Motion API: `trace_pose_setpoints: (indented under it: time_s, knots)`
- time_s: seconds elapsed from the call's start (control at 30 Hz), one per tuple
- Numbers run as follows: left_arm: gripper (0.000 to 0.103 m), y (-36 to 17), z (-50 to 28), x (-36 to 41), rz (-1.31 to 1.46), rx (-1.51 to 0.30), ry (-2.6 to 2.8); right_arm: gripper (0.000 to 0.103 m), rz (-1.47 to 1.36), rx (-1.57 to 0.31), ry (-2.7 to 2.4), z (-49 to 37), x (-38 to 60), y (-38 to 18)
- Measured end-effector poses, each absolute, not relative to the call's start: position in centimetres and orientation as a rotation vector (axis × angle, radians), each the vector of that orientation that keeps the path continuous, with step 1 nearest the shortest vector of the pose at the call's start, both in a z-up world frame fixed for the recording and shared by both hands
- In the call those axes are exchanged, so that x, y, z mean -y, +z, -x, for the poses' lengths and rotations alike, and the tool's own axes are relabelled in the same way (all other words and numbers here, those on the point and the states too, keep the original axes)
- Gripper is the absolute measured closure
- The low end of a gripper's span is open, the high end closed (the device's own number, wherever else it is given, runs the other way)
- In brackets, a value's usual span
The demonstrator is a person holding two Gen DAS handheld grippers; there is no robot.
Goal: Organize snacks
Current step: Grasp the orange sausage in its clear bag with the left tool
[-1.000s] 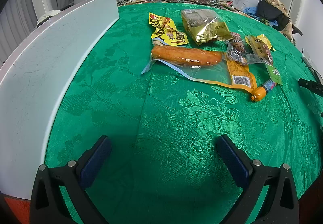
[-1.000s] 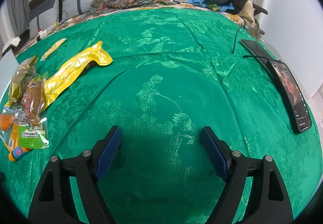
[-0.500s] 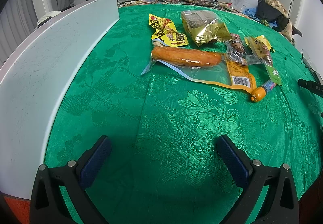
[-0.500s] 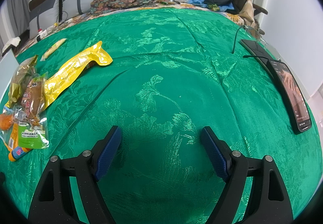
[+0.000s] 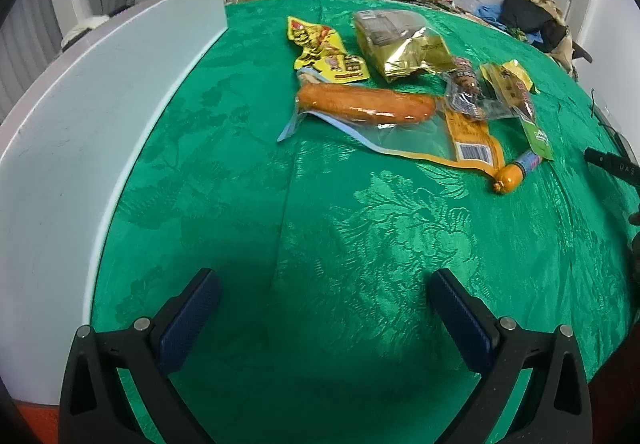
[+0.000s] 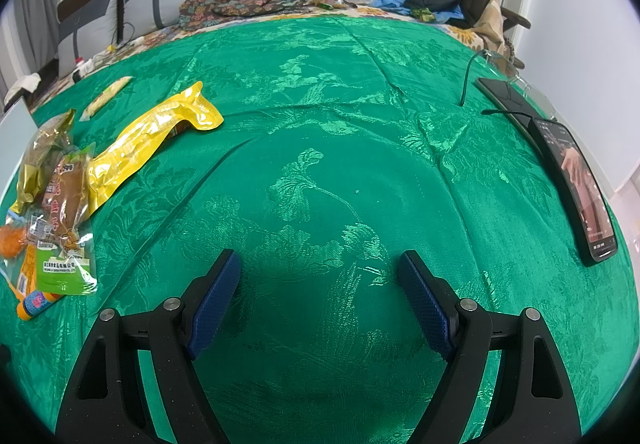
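Observation:
Snack packs lie in a loose group on the green cloth. In the left wrist view I see a large orange sausage in a clear pack (image 5: 366, 106), a yellow printed pack (image 5: 326, 52), a gold foil bag (image 5: 404, 44), a small sausage stick (image 5: 516, 172) and a green-labelled pack (image 5: 532, 120). My left gripper (image 5: 320, 304) is open and empty, well short of them. My right gripper (image 6: 318, 284) is open and empty over bare cloth. In its view a long yellow pack (image 6: 148, 140) and the green-labelled pack (image 6: 66, 228) lie far left.
A white box wall (image 5: 80, 148) runs along the left side in the left wrist view. A phone (image 6: 576, 188) and a black tablet (image 6: 504, 96) with a cable lie at the right edge. Cushions and clothes sit behind the table.

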State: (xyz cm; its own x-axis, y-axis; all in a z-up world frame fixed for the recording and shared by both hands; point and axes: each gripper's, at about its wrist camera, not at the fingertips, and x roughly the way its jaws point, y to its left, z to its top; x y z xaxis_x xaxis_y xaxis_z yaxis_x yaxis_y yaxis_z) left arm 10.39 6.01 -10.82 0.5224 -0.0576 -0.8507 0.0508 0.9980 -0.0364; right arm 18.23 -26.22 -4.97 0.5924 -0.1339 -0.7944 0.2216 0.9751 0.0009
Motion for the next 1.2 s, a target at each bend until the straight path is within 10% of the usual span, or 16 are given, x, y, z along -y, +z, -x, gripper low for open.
trace_pose_setpoints:
  time_s: [0.77, 1.2]
  knots:
    - [0.0, -10.0, -28.4, 2.1, -0.368, -1.205, -0.625, 0.019, -0.104, -0.914, -0.205, -18.2, 26.2, -5.0]
    - [0.0, -9.9, -22.3, 1.3, -0.469, -1.346, -0.743, 0.018, -0.106, -0.912, -0.202, -18.2, 26.2, -5.0]
